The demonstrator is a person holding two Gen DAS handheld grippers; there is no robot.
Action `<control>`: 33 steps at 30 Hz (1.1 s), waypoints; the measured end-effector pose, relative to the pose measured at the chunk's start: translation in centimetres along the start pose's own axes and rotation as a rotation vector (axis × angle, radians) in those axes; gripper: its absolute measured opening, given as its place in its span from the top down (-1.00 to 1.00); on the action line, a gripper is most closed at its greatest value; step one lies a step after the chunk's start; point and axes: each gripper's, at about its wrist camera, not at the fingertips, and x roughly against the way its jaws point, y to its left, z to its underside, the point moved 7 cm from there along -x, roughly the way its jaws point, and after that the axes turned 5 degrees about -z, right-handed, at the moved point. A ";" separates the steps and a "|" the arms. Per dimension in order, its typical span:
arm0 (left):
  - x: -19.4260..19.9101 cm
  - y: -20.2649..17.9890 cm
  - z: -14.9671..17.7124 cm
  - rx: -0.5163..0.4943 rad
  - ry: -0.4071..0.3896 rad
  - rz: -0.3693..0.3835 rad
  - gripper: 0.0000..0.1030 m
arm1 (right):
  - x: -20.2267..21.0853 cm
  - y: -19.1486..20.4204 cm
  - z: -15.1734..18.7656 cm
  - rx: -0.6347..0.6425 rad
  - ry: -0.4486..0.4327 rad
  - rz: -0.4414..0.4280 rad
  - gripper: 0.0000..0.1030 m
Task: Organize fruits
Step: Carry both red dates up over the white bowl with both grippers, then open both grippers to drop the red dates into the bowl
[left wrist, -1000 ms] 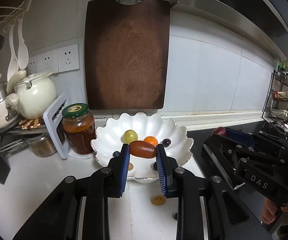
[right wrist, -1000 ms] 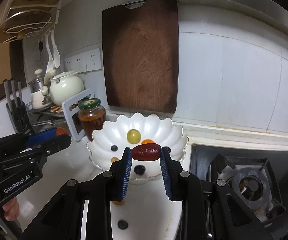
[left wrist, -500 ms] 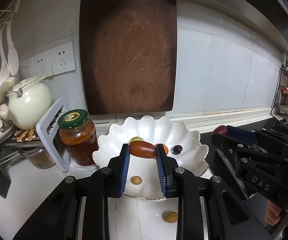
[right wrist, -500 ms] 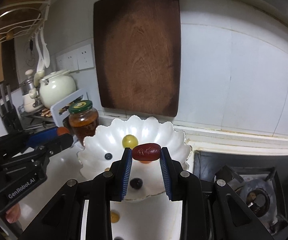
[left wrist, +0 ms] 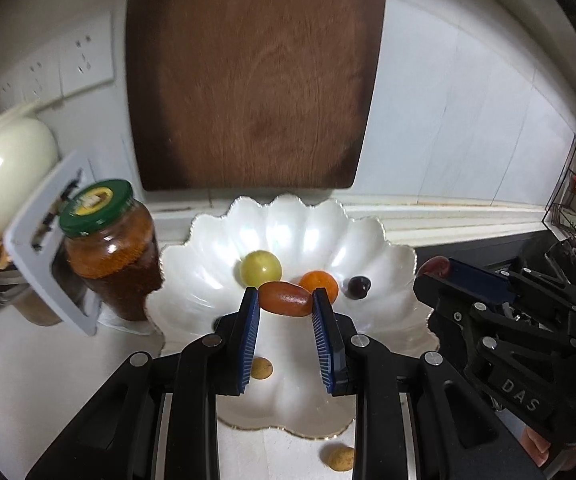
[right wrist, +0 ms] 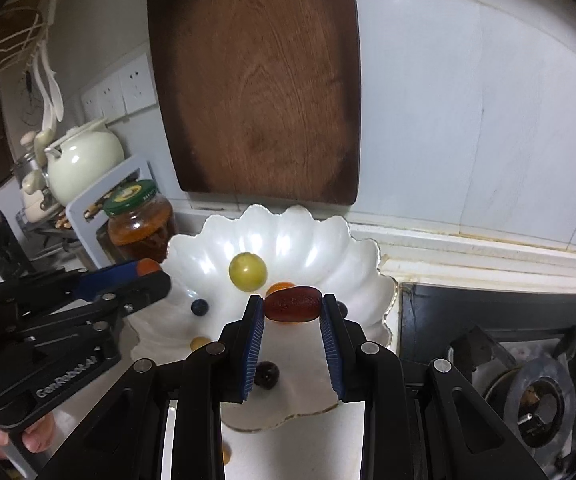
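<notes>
Looks like this is well underway but not wrapped up. The white scalloped bowl point(left wrist: 392, 268) already has a green-yellow round fruit point(left wrist: 261, 267), an orange one point(left wrist: 320, 285), a dark grape-ish one point(left wrist: 358, 287) and a small tan one point(left wrist: 261, 368) sitting in it, and the right wrist view adds a blueberry point(right wrist: 200, 306) in there too. Still left: at least one small tan fruit point(left wrist: 341, 457) on the surface just outside the bowl's near rim, plus the two pieces being carried. The left gripper point(left wrist: 286, 312) is clamped on an orange-brown oblong fruit point(left wrist: 285, 299), and the right gripper point(right wrist: 293, 316) is pinching a dark red date-like fruit point(right wrist: 293, 304) — both hover over the bowl, so I'd guess the drop is next. Orientation-wise, each oblong fruit lies crosswise between the fingers, long axis running left to right, ends pressed against the blue pads point(left wrist: 250, 332), roughly level rather than tipped up. So when released they'd probably land on their sides and maybe roll a bit toward the bowl's middle.
</notes>
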 end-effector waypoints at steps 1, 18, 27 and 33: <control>-0.6 0.1 0.0 0.006 0.016 0.001 0.47 | -0.4 -0.1 0.0 -0.002 0.013 0.002 0.41; -5.8 0.4 0.5 -0.035 0.151 -0.009 0.09 | -4.7 -1.7 1.3 -0.045 0.147 0.013 0.37; -4.9 1.1 0.9 -0.043 0.139 -0.073 -0.20 | -4.2 -2.5 1.8 -0.075 0.143 0.051 0.15; -2.2 1.5 0.9 -0.069 0.087 -0.114 -0.21 | -2.6 -1.8 1.6 -0.040 0.118 0.060 0.15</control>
